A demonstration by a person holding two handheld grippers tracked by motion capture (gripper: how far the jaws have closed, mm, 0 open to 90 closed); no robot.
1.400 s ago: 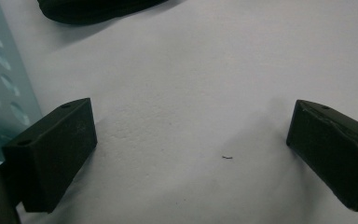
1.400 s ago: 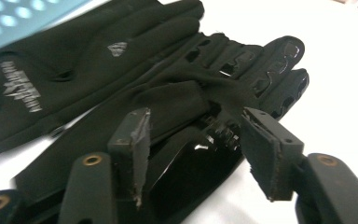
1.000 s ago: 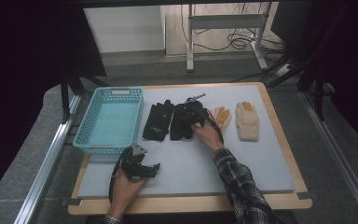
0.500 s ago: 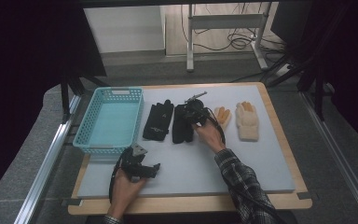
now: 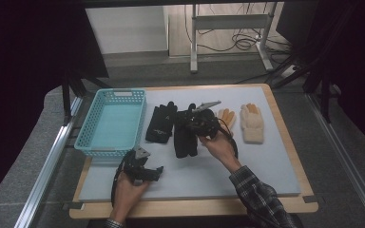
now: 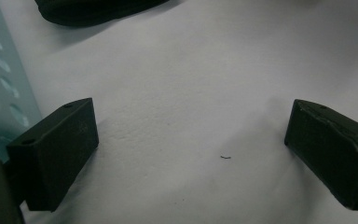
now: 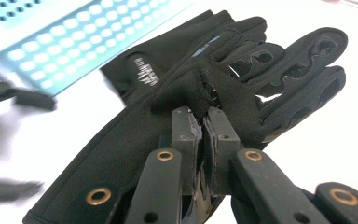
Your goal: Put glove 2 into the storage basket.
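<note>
black glove (image 7: 168, 126) | pinched by right gripper (image 7: 204, 154) | lifted off mat (image 5: 266, 166)

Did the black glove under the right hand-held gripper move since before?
Yes. The black glove, pinched by the right hand-held gripper, has slid slightly nearer the person; the blue basket stayed put.

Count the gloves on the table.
4: a black fabric glove beside the turquoise plastic basket, a second black glove pinched in the right gripper, and two cream-and-orange knit gloves further right.
</note>
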